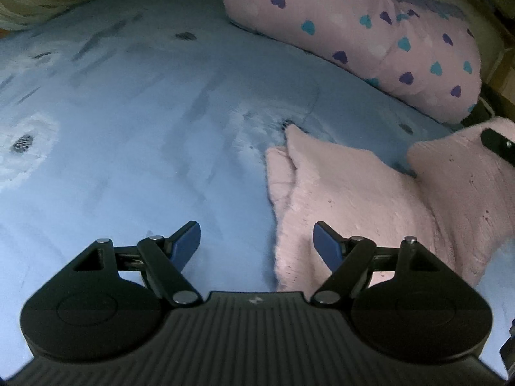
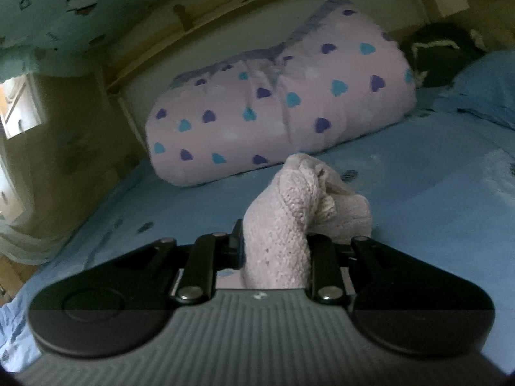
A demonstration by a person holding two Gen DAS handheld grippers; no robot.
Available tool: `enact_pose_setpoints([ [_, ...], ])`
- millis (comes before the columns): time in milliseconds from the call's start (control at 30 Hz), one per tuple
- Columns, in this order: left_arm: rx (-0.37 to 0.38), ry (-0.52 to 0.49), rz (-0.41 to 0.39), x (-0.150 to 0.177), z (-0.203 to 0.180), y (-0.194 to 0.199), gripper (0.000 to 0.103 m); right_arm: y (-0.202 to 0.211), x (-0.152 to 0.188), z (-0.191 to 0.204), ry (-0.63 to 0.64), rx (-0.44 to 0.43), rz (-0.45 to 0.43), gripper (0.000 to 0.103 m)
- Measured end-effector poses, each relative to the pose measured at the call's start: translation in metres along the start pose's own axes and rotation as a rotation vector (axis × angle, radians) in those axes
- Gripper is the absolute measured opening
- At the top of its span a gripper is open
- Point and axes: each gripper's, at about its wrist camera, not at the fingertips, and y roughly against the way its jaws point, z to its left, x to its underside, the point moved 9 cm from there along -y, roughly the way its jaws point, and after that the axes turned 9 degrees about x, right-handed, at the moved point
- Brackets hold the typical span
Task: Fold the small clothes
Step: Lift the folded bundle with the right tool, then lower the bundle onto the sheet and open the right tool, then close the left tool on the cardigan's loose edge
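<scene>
A small pink knitted garment (image 1: pixel 338 193) lies on the blue bed sheet (image 1: pixel 145 112), at the right of the left wrist view. My left gripper (image 1: pixel 257 246) hovers open just over its near left edge, nothing between the blue pads. One part of the garment rises at the far right, where the tip of the other gripper's finger (image 1: pixel 497 144) shows against it. In the right wrist view my right gripper (image 2: pixel 276 247) is shut on a bunched fold of the pink garment (image 2: pixel 283 225), lifted off the sheet (image 2: pixel 418 209). The knit hides its pads.
A rolled pink blanket with purple and teal hearts (image 1: pixel 370 35) lies along the far side of the bed (image 2: pixel 273 112). A blue pillow (image 2: pixel 489 87) and a dark item (image 2: pixel 441 54) sit at the far right. Wooden bed frame and wall stand behind.
</scene>
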Motion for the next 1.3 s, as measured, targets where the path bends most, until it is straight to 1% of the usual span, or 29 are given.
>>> enact_pose_setpoints([
  [133,-0.024,0.034,-0.011,-0.004,0.015,0.006,0.081,0.0,0.008,0.036,0.048,-0.036,-0.017,0.025],
  [267,-0.088,0.043,-0.034,-0.01,0.033,0.014,0.081,-0.005,0.031,0.08,0.19,-0.071,-0.028,0.025],
  [333,-0.12,0.042,-0.047,-0.013,0.041,0.018,0.081,-0.011,0.051,0.1,0.272,-0.092,-0.003,0.025],
  [400,-0.132,0.048,-0.055,-0.015,0.048,0.021,0.081,-0.019,0.074,0.114,0.333,-0.114,0.048,0.025],
  [533,-0.133,0.07,-0.069,-0.016,0.054,0.025,0.081,-0.03,0.11,0.126,0.365,-0.152,0.141,0.025],
  [567,-0.135,0.072,-0.076,-0.017,0.055,0.026,0.081,-0.03,0.115,0.126,0.361,-0.158,0.149,0.027],
  [633,-0.132,0.079,-0.087,-0.018,0.056,0.029,0.081,-0.024,0.119,0.127,0.341,-0.178,0.133,0.029],
  [733,-0.121,0.069,-0.104,-0.019,0.052,0.031,0.081,-0.014,0.116,0.13,0.297,-0.24,0.143,0.035],
  [767,-0.116,0.061,-0.11,-0.019,0.049,0.033,0.081,-0.01,0.114,0.131,0.287,-0.261,0.147,0.037],
  [867,-0.09,0.04,-0.122,-0.018,0.04,0.036,0.081,0.009,0.11,0.133,0.302,-0.321,0.124,0.037],
  [933,-0.067,0.039,-0.124,-0.018,0.035,0.035,0.081,0.02,0.105,0.129,0.315,-0.331,0.106,0.037],
  [1000,-0.028,0.041,-0.128,-0.017,0.028,0.035,0.081,0.028,0.101,0.123,0.321,-0.333,0.093,0.037],
  [1100,0.046,0.05,-0.128,-0.015,0.015,0.034,0.081,0.034,0.096,0.107,0.323,-0.303,0.091,0.037],
  [1167,0.091,0.045,-0.132,-0.013,0.004,0.033,0.081,0.036,0.093,0.095,0.331,-0.266,0.093,0.037],
  [1300,0.167,-0.004,-0.146,-0.009,-0.021,0.033,0.079,0.04,0.093,0.062,0.307,-0.192,0.087,0.037],
])
